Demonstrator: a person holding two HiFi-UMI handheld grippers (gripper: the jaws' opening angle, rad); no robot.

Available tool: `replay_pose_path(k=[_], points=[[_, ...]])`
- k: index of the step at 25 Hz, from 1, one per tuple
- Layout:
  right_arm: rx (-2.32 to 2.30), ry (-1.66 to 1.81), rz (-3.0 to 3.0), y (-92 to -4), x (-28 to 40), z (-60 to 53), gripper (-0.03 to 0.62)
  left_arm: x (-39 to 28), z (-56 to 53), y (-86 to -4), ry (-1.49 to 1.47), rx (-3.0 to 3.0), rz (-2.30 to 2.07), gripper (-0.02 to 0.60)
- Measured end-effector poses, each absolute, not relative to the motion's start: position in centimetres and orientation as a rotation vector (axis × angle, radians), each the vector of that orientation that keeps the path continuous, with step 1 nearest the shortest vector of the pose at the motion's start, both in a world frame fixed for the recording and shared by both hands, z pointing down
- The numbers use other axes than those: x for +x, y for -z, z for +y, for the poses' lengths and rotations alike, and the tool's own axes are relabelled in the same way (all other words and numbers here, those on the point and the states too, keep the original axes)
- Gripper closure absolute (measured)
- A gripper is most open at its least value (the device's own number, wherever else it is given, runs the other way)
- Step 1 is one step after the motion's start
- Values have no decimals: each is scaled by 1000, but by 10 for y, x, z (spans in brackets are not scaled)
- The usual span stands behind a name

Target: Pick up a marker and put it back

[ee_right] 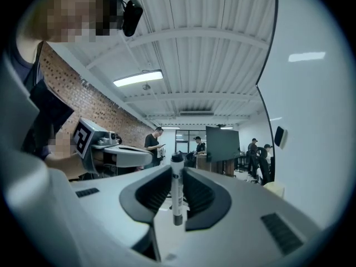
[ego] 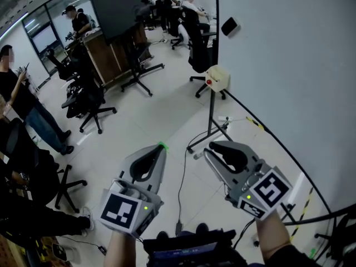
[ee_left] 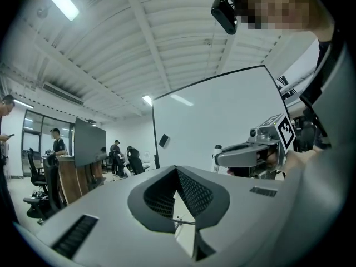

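While the right gripper (ee_right: 177, 174) is clamping the marker (ee_right: 177, 196) between its two jaws, the left gripper (ee_left: 177, 170) is riding alongside it with its jaws together and nothing between them. The marker is sitting right at the tips of the right gripper's jaws, with a short part showing above them and a longer part hanging below.

Its long axis is running crosswise to the line along which the gripper is pointing, and it is standing upright in the right gripper view. The dark end, probably the cap, is pointing up; the grey end is pointing down toward the gripper's body.

By its looks the marker is handling as a light, stiff plastic stick that is not fragile. The barrel is smooth and round, so I am judging it likely to swivel or slide between the pads if it is bumped at either end. A hold near the middle of the white barrel is looking soundest; the present grip is sitting somewhat toward the upper end.
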State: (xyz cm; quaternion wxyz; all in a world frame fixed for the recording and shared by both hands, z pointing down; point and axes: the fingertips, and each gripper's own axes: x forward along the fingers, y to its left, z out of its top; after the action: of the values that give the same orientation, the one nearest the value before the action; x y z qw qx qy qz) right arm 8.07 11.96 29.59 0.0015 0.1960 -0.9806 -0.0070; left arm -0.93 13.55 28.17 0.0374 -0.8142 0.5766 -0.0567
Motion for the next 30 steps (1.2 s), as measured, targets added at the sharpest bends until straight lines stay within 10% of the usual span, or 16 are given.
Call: replay_pose_path(k=[30], points=[[708, 156, -2996, -277, -88, 282, 508, -172, 284, -289, 120, -2662, 1638, 581]])
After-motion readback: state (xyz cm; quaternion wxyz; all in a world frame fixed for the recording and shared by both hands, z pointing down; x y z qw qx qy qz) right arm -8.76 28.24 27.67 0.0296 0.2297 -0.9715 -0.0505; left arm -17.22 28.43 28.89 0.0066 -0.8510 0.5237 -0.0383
